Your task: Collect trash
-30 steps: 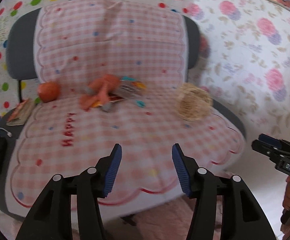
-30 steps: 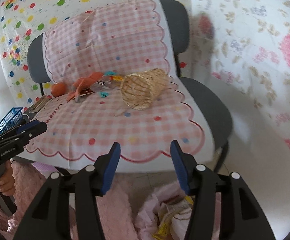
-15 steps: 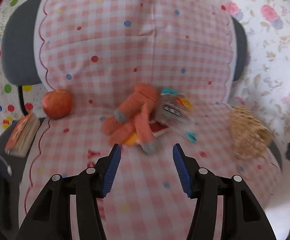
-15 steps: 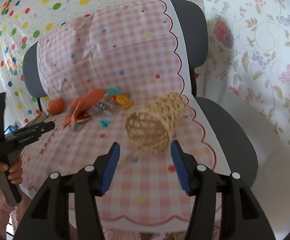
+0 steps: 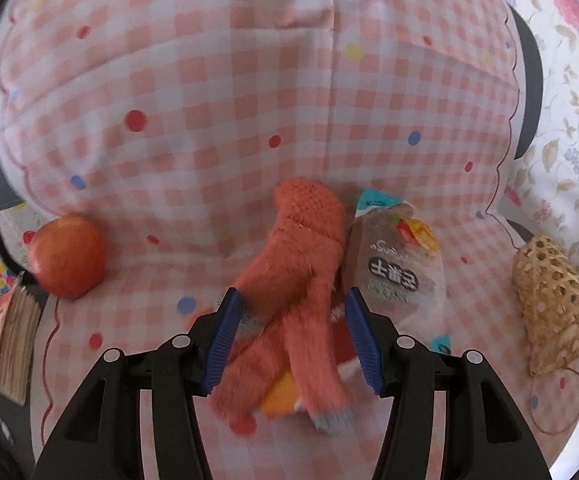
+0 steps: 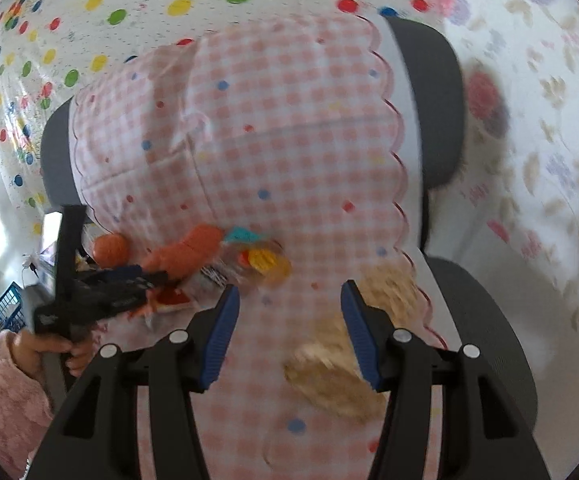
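An orange knitted glove (image 5: 297,292) lies on the pink checked chair cover (image 5: 209,120), over a clear snack wrapper (image 5: 397,268) and a red-and-yellow wrapper (image 5: 277,400). My left gripper (image 5: 293,332) is open, its jaws either side of the glove. My right gripper (image 6: 289,332) is open and empty above the seat, with a woven bamboo basket (image 6: 341,364) lying on its side just beyond its right finger. The glove (image 6: 185,256) and wrappers (image 6: 265,260) also show in the right wrist view, with the left gripper's body over them.
A red apple (image 5: 67,262) sits at the seat's left, beside a book (image 5: 9,344) on the edge. The bamboo basket (image 5: 553,300) lies at the right. A blue crate (image 6: 1,316) stands on the floor to the left. Patterned sheets hang behind the chair.
Both grippers have moved forward toward the chair. The left now has the glove between its open jaws. The right has closed in on the bamboo basket.
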Action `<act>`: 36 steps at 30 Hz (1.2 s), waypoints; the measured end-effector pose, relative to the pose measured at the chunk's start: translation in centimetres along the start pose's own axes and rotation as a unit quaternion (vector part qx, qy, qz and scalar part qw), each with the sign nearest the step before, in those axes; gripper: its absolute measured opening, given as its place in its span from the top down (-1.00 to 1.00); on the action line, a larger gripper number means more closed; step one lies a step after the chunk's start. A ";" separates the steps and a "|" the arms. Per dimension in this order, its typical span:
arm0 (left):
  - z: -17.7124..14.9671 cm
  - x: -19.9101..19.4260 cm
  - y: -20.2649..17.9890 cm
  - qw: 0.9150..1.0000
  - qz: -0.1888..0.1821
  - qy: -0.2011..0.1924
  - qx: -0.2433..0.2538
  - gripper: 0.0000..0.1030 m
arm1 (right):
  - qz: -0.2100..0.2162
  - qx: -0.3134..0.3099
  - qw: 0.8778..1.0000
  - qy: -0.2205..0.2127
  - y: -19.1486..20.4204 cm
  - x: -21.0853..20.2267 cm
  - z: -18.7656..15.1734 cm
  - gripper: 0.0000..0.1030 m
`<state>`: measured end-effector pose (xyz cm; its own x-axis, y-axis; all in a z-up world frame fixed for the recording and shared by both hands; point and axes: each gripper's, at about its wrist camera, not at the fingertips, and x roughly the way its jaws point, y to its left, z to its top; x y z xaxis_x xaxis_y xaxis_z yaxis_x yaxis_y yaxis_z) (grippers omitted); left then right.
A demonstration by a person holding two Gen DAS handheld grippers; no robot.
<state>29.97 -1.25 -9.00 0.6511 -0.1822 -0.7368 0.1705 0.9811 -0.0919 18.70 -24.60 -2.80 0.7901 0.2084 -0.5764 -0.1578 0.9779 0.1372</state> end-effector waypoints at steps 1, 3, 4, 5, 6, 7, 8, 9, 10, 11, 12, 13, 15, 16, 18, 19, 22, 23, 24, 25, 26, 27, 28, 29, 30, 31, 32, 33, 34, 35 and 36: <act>0.3 0.6 0.1 1.000 -0.004 0.006 0.001 -0.03 | 0.004 -0.003 1.000 -0.002 0.4 0.3 0.4 -0.02; 0.6 1.3 0.4 1.000 -0.013 0.013 0.000 0.15 | 0.011 -0.006 1.000 -0.004 1.3 1.2 1.1 -0.02; 0.8 1.5 0.5 1.000 -0.020 0.016 0.001 0.38 | 0.013 -0.007 1.000 -0.004 1.6 1.5 1.3 -0.02; 0.8 1.6 0.6 0.999 -0.029 0.017 0.001 0.61 | 0.016 -0.009 1.000 -0.003 1.9 1.8 1.5 -0.02; 0.8 1.4 0.9 0.999 -0.041 0.016 -0.001 0.69 | 0.018 -0.011 1.000 -0.002 2.3 2.0 1.6 -0.02; 0.6 1.1 1.0 0.999 -0.045 0.012 -0.002 0.73 | 0.020 -0.013 1.000 0.001 2.7 2.3 1.6 -0.02; 0.5 0.7 1.1 0.999 -0.041 0.007 -0.001 0.76 | 0.020 -0.015 1.000 0.003 3.0 2.5 1.6 -0.02; 0.3 0.0 1.3 0.999 -0.033 -0.002 0.000 0.76 | 0.022 -0.019 1.000 0.008 3.5 2.8 1.6 -0.02; 0.1 -0.8 1.5 1.000 -0.028 -0.011 -0.003 0.76 | 0.023 -0.021 0.999 0.011 3.8 3.0 1.6 -0.02; -0.1 -1.9 2.1 0.999 -0.022 -0.022 -0.011 0.77 | 0.026 -0.024 0.999 0.016 4.2 3.4 1.6 -0.02; -0.2 -2.8 2.5 0.999 -0.019 -0.030 -0.019 0.77 | 0.029 -0.028 0.999 0.025 4.9 3.9 1.5 -0.02; -0.3 -3.6 3.1 0.999 -0.018 -0.037 -0.026 0.77 | 0.032 -0.033 0.998 0.032 5.4 4.5 1.4 -0.02; -0.5 -5.9 4.4 0.998 -0.014 -0.053 -0.039 0.76 | 0.034 -0.040 0.998 0.045 6.5 5.8 1.1 -0.04; -0.6 -6.7 4.8 0.997 -0.012 -0.058 -0.043 0.76 | 0.033 -0.041 0.997 0.051 6.9 6.5 0.9 -0.14; -1.0 -8.3 6.0 0.997 -0.004 -0.062 -0.050 0.76 | 0.027 -0.042 0.996 0.067 7.5 8.2 0.6 -0.22; -1.3 -9.0 6.5 0.997 0.001 -0.064 -0.052 0.76 | 0.023 -0.043 0.996 0.077 7.8 9.2 0.4 -0.25; -2.3 -9.5 6.8 0.997 0.005 -0.062 -0.055 0.76 | 0.009 -0.044 0.993 0.108 8.5 12.2 -0.2 -0.46; -2.6 -9.6 7.0 0.996 0.005 -0.061 -0.058 0.76 | 0.000 -0.044 0.992 0.118 8.7 13.3 -0.3 -0.59; -3.0 -9.5 7.1 0.996 0.002 -0.059 -0.061 0.76 | -0.006 -0.043 0.991 0.125 8.7 14.0 -0.5 -0.66; -3.4 -9.5 7.3 0.996 -0.001 -0.057 -0.064 0.76 | -0.008 -0.041 0.990 0.133 8.9 14.8 -0.6 -0.72; -3.7 -9.3 7.3 0.996 -0.004 -0.054 -0.066 0.76 | -0.007 -0.035 0.990 0.139 9.1 15.6 -0.7 -0.78; -3.9 -8.9 7.2 0.996 -0.006 -0.052 -0.067 0.76 | -0.009 -0.032 0.989 0.143 9.3 16.1 -0.6 -0.82; -4.2 -8.8 7.3 0.996 -0.007 -0.050 -0.067 0.76 | -0.010 -0.032 0.988 0.151 9.5 16.7 -0.6 -0.85; -4.4 -8.7 7.3 0.997 -0.008 -0.048 -0.068 0.76 | -0.013 -0.041 0.986 0.162 9.9 17.3 -0.8 -0.85; -4.7 -8.6 7.2 0.997 -0.011 -0.046 -0.068 0.76 | -0.026 -0.053 0.984 0.166 10.3 17.3 -1.0 -0.85; -4.8 -8.5 7.2 0.997 -0.013 -0.046 -0.067 0.76 | -0.042 -0.067 0.982 0.170 10.6 17.3 -1.2 -0.85; -4.9 -8.5 7.1 0.997 -0.015 -0.046 -0.066 0.76 | -0.053 -0.080 0.981 0.170 10.8 17.1 -1.4 -0.85; -5.0 -8.5 7.0 0.997 -0.015 -0.047 -0.064 0.76 | -0.061 -0.094 0.979 0.168 10.9 16.6 -1.8 -0.85; -5.0 -8.5 6.8 0.997 -0.016 -0.049 -0.061 0.76 | -0.070 -0.105 0.978 0.168 10.9 16.3 -2.1 -0.83; -5.1 -8.4 6.8 0.997 -0.016 -0.050 -0.061 0.76 | -0.078 -0.115 0.976 0.168 10.8 16.1 -2.4 -0.76; -5.1 -8.2 6.7 0.997 -0.017 -0.050 -0.062 0.76 | -0.073 -0.121 0.976 0.164 10.7 15.7 -2.7 -0.73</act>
<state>22.01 7.16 -6.97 0.7180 -0.2153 -0.6619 0.1047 0.9736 -0.2030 27.85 -10.80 -12.60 0.5884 0.0219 -0.8083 -0.2240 0.9649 -0.1369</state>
